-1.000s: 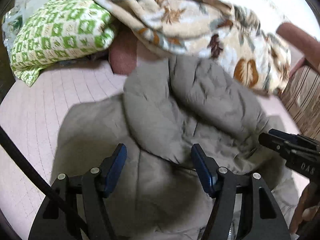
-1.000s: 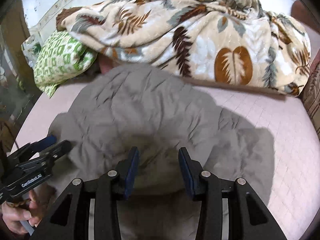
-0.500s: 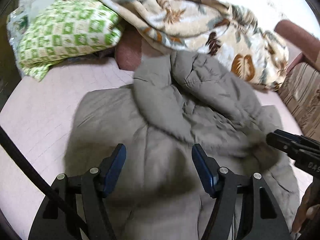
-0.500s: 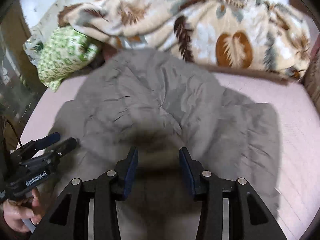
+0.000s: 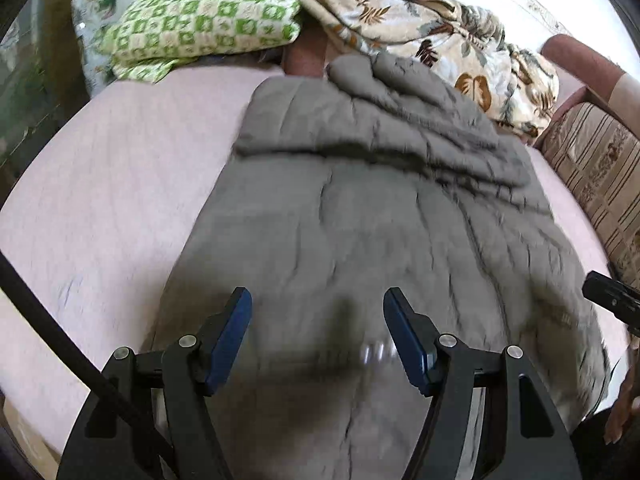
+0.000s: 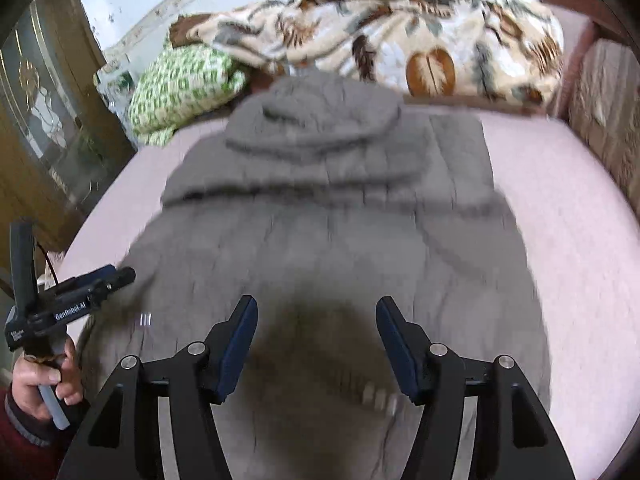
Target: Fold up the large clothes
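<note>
A large grey padded hooded jacket [image 5: 372, 208] lies spread on a pink bed [image 5: 104, 168], hood toward the far end; it also shows in the right wrist view [image 6: 332, 220]. My left gripper [image 5: 317, 308] is open and empty above the jacket's near hem. My right gripper [image 6: 316, 316] is open and empty above the same hem, further right. The left gripper shows from the side in the right wrist view [image 6: 120, 276], at the jacket's left edge. A tip of the right gripper shows at the right edge of the left wrist view [image 5: 608, 296].
A leaf-patterned blanket [image 6: 400, 40] and a green checked pillow [image 5: 200, 20] lie at the far end of the bed. A striped sofa [image 5: 600, 172] stands along the right side. A wooden cabinet [image 6: 44, 120] stands at the left.
The bunched jacket now lies flat and spread out. Both grippers have pulled back toward the near hem. The right gripper's jaws stand wider apart.
</note>
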### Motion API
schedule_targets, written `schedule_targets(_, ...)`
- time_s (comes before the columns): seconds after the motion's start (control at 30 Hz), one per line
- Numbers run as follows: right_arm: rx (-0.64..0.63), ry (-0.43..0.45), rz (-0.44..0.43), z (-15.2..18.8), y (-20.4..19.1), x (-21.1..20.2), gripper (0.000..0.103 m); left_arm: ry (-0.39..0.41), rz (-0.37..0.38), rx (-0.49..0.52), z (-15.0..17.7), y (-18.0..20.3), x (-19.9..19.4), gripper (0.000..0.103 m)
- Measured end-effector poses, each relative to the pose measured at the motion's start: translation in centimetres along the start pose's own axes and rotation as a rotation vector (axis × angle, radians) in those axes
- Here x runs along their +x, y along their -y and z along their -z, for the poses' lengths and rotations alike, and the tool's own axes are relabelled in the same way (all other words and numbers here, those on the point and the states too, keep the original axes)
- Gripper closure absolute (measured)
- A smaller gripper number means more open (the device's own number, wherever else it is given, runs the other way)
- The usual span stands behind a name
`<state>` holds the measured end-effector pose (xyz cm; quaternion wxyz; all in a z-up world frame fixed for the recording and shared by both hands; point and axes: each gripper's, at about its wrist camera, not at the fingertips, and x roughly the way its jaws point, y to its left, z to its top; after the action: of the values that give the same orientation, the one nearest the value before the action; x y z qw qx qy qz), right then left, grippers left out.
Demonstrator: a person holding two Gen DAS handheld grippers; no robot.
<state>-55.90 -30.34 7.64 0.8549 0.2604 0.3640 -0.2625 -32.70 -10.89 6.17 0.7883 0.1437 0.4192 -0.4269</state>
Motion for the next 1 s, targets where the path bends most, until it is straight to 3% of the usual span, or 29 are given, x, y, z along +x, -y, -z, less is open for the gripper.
schedule_targets(0.27, -0.028, -0.052, 0.085, 6.2, -0.5, 0.4, 0.037, -0.025, -0.053, 0.071, 5.7, 0.3, -0.2, 0.035)
schedule_targets(0.5, -0.024, -0.049, 0.100, 8.6, -0.1, 2.5, 0.017, 0.012, -0.044, 0.144, 6.9, 0.5, -0.7, 0.034)
schedule_targets(0.6, -0.026, -0.046, 0.076, 8.9, -0.4, 2.8, 0.001, 0.024, -0.017, 0.136, 7.4, -0.3, -1.6, 0.034)
schedule_targets(0.73, -0.073, -0.038, 0.102, 9.5, -1.4, 3.1, 0.001, 0.057, 0.002, 0.070, 9.1, -2.0, -3.6, 0.034)
schedule_targets(1.0, -0.026, -0.058, 0.107, 8.6, -1.5, 3.6, 0.000, 0.089, 0.017, -0.010, 12.1, -3.4, -5.7, 0.034)
